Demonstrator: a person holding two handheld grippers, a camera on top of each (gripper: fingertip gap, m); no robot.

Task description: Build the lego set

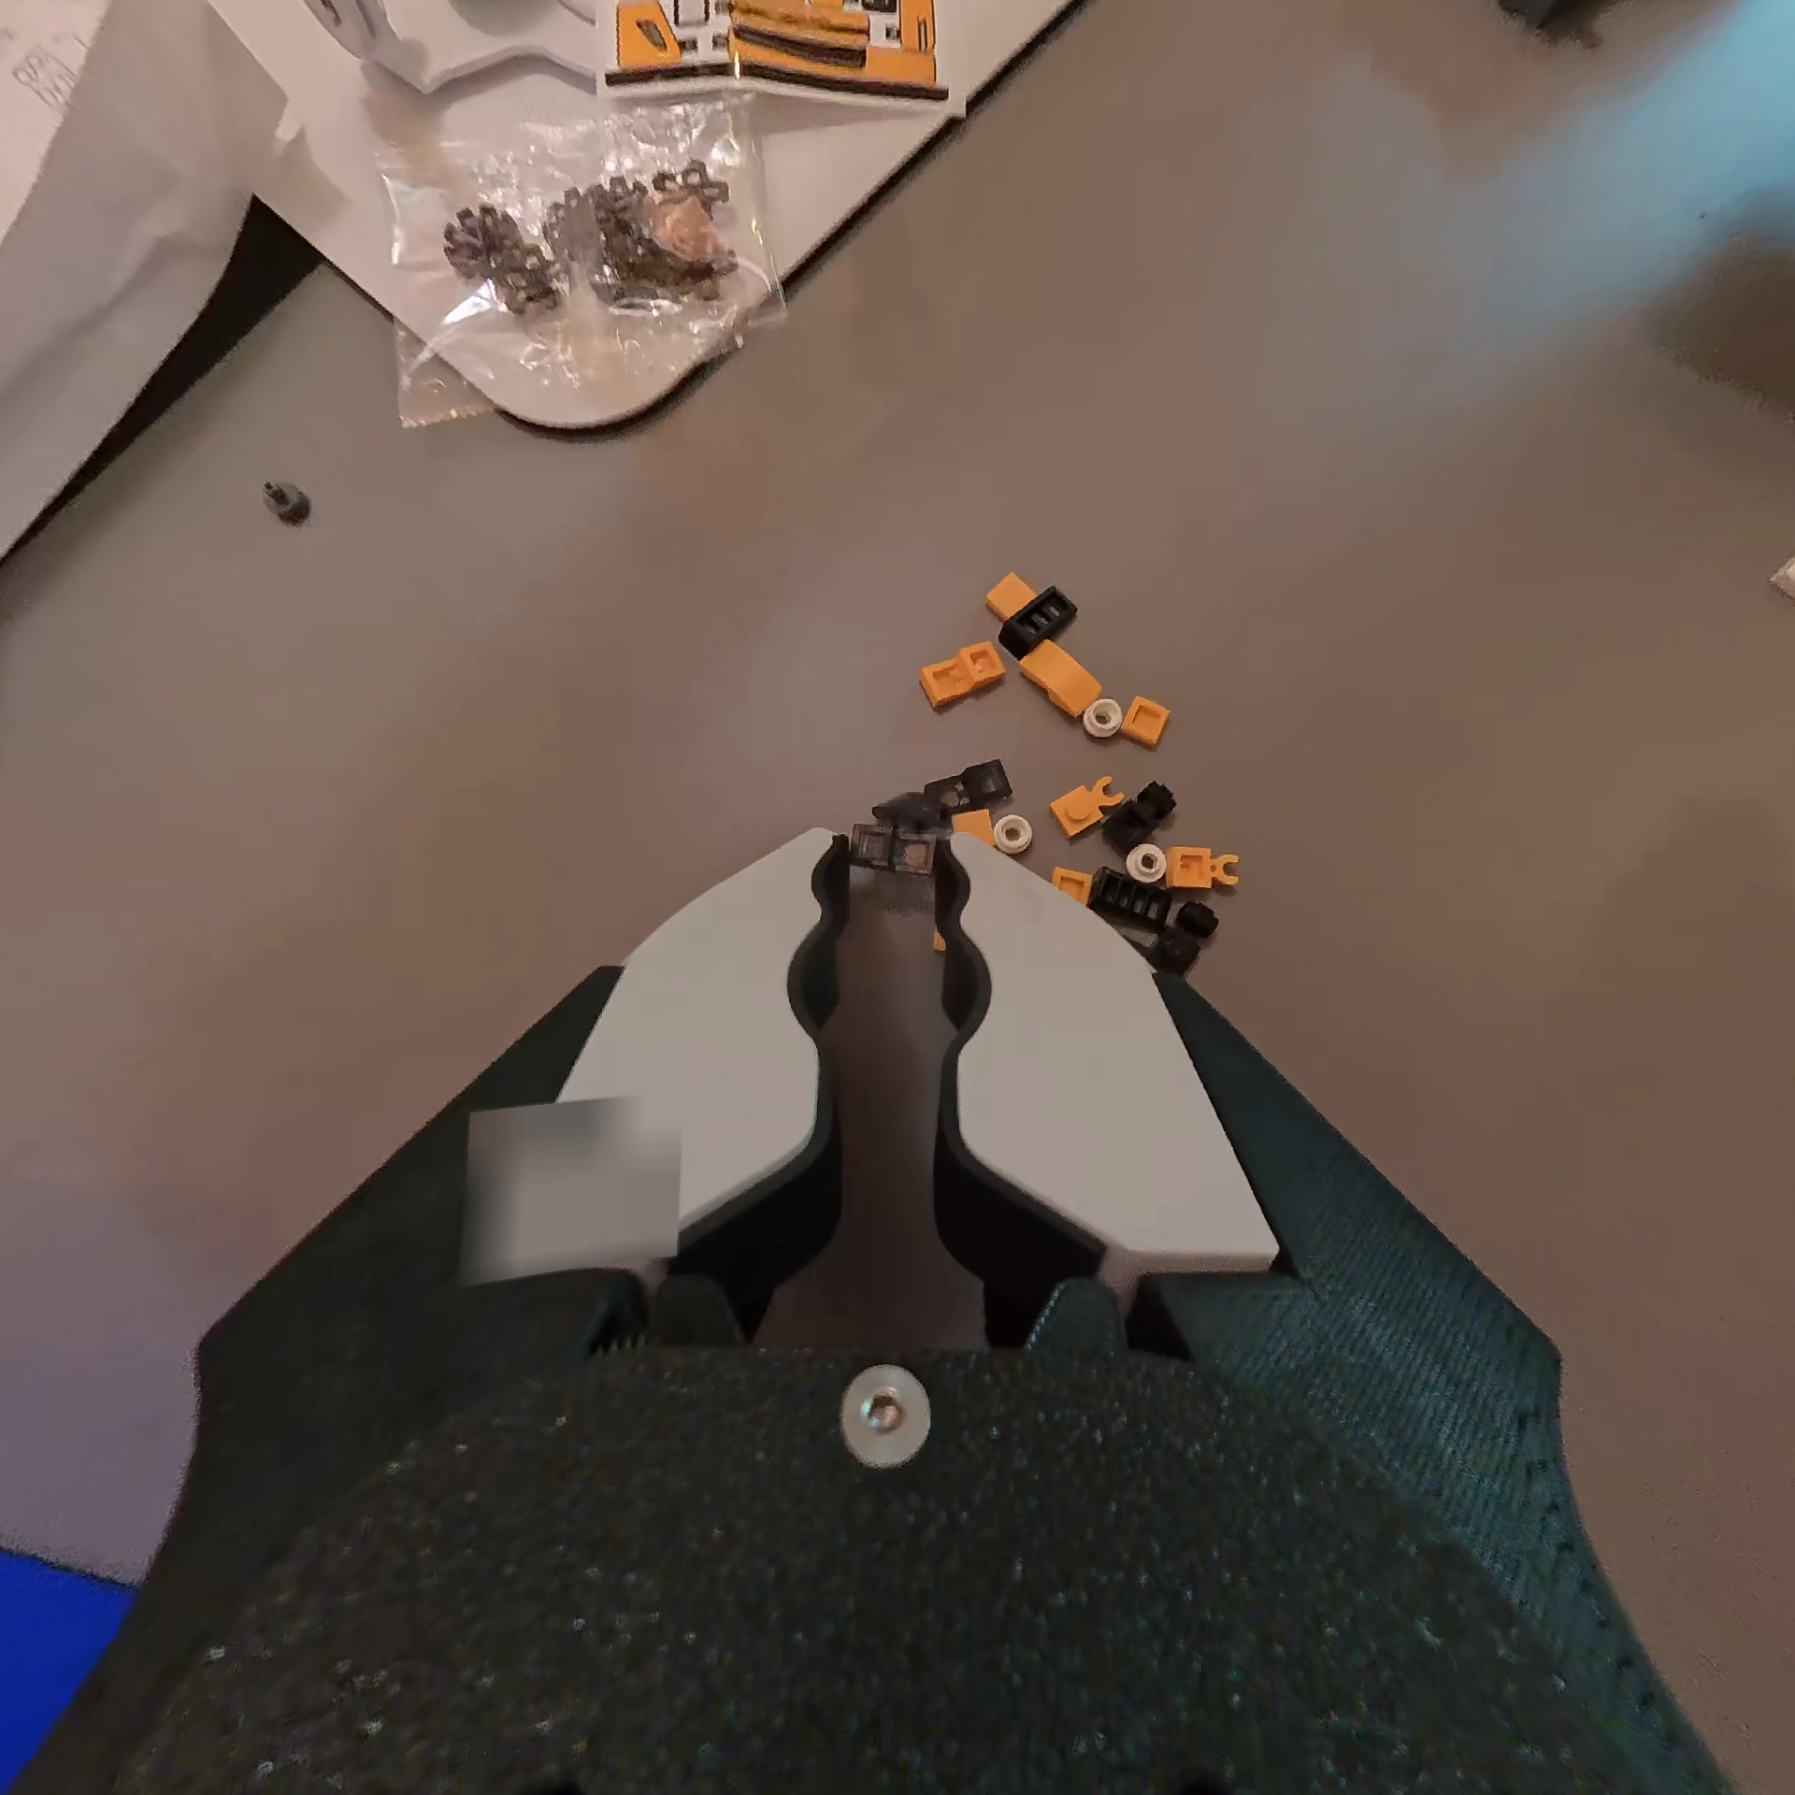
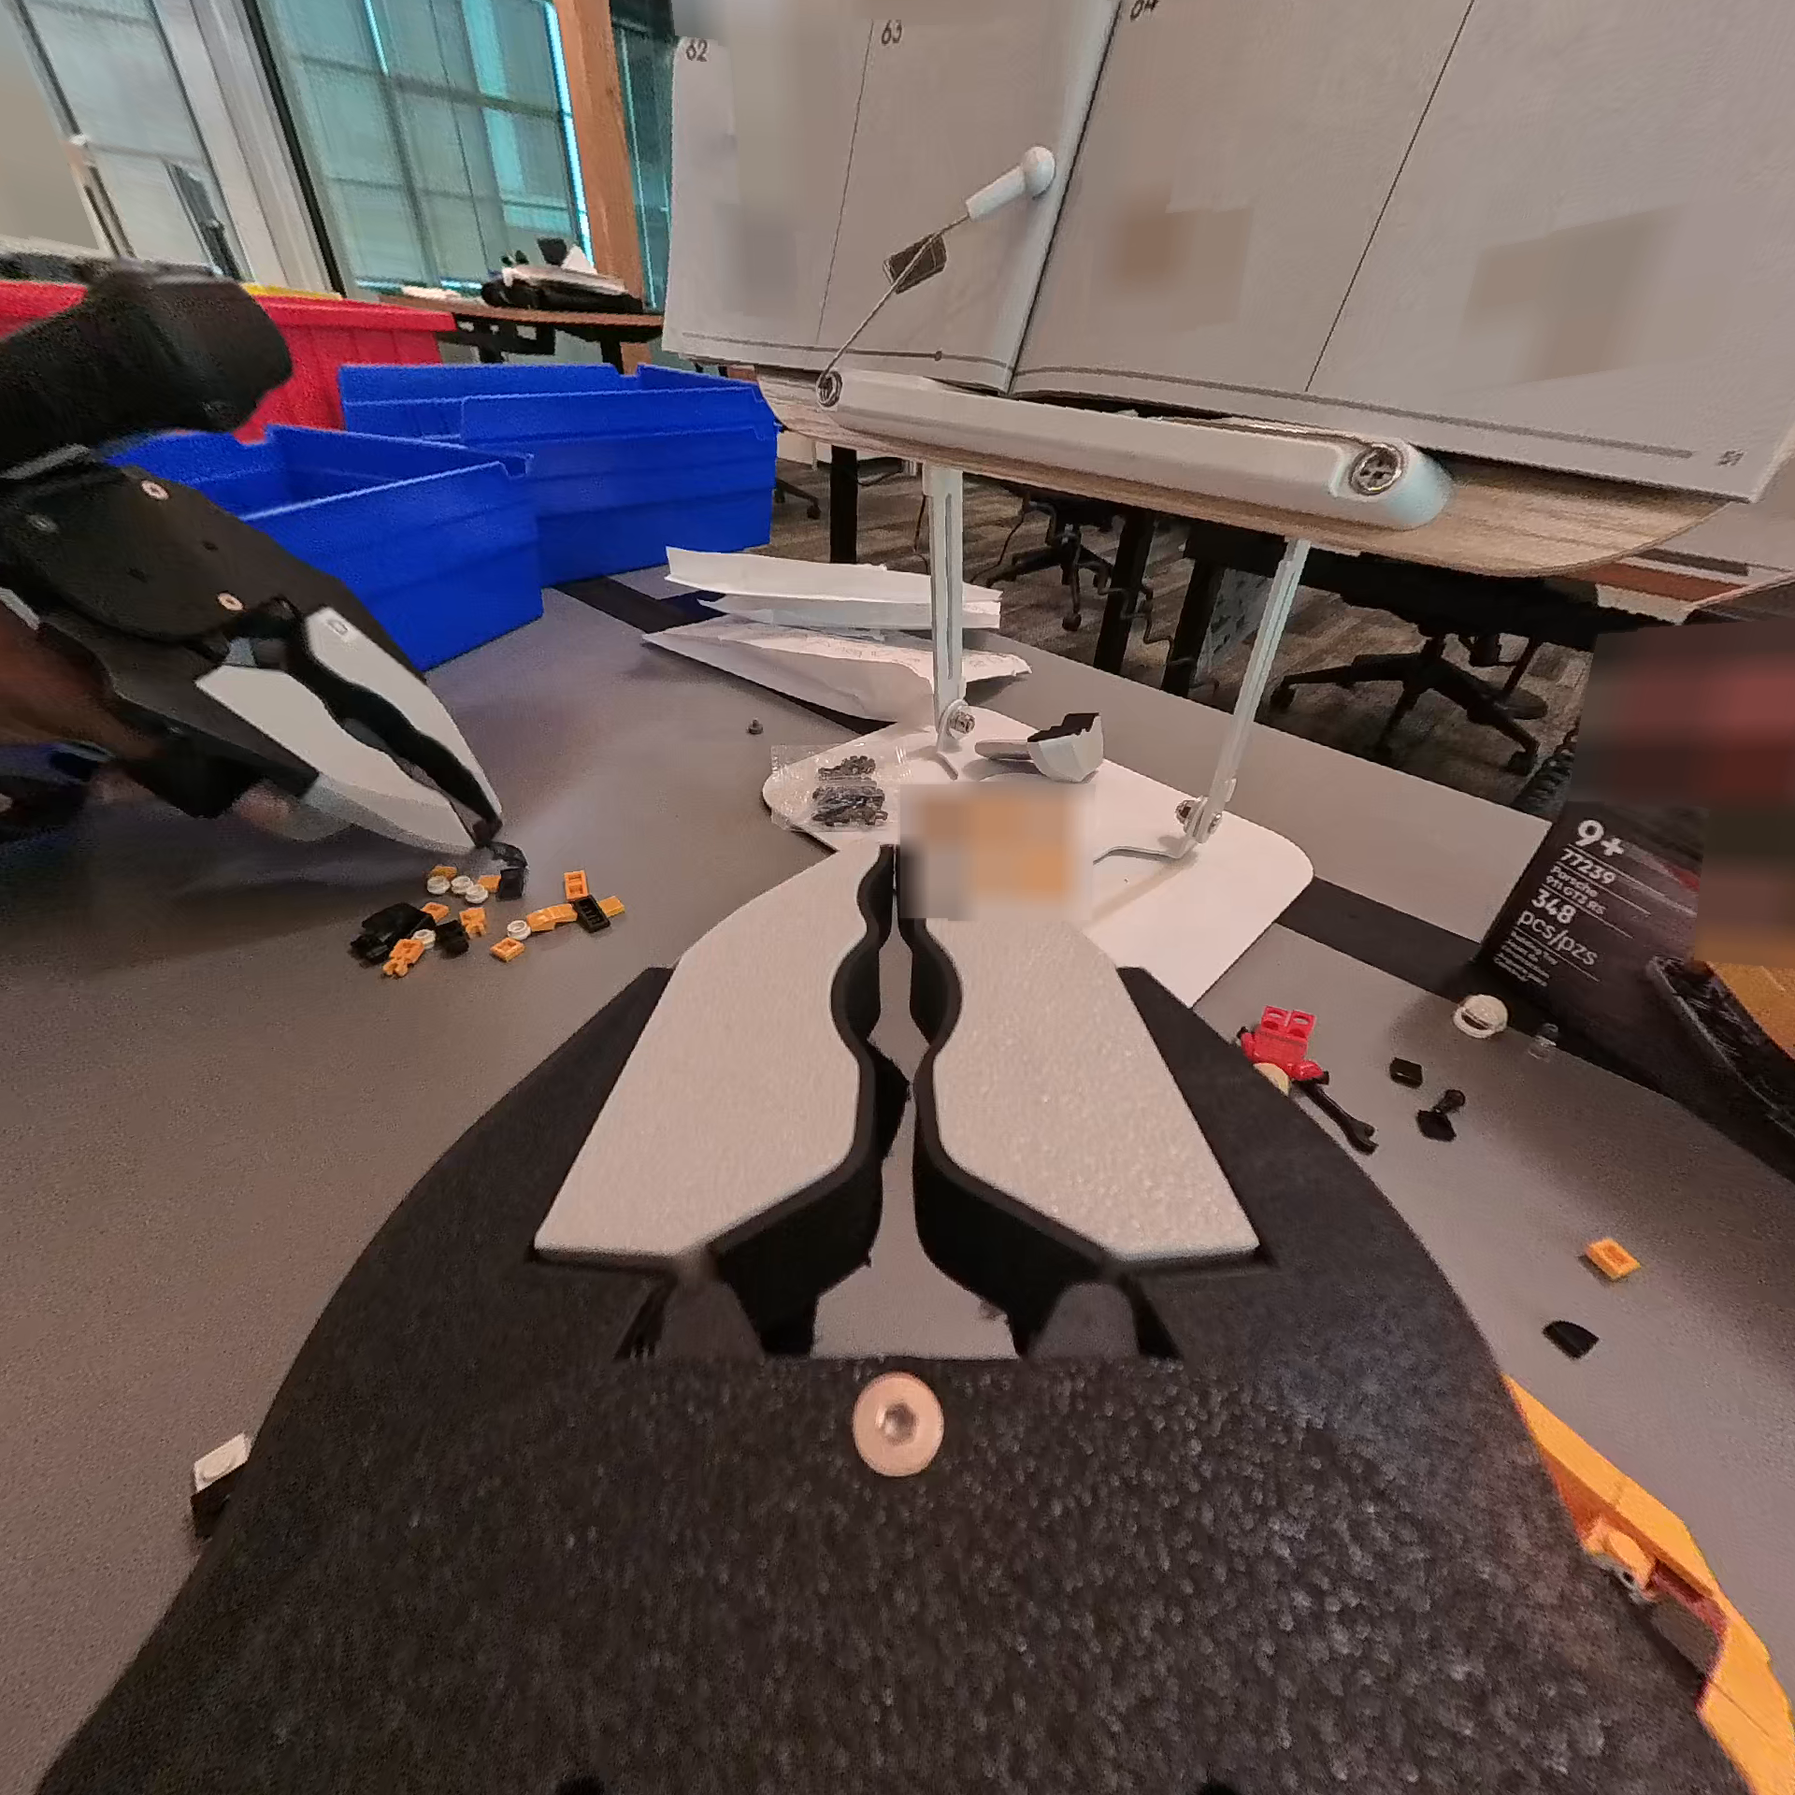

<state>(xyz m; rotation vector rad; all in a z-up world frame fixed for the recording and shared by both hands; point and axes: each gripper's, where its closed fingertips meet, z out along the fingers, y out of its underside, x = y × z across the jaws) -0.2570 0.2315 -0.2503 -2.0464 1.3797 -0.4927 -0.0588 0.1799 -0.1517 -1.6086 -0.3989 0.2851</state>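
In the left wrist view my left gripper (image 1: pixel 894 857) is closed on a small dark see-through plate (image 1: pixel 892 853), held low over the grey table at the near edge of a pile of small orange, black and white lego pieces (image 1: pixel 1088 777). The right wrist view shows that gripper (image 2: pixel 493 843) at the far left, tips down at the same pile (image 2: pixel 486 918). My right gripper (image 2: pixel 894 864) is shut and empty, hovering above the table's middle and pointing at the book stand's white base (image 2: pixel 1214 874).
A clear bag of dark pieces (image 1: pixel 583 253) lies on the stand base. An open instruction booklet (image 2: pixel 1166 194) sits on the stand. Blue bins (image 2: pixel 486 486) stand at the back left. The lego box (image 2: pixel 1593 923), a red piece (image 2: pixel 1282 1039), loose parts and an orange build (image 2: pixel 1651 1574) lie on the right. The grippers' ends are close to 25 centimetres from one another.
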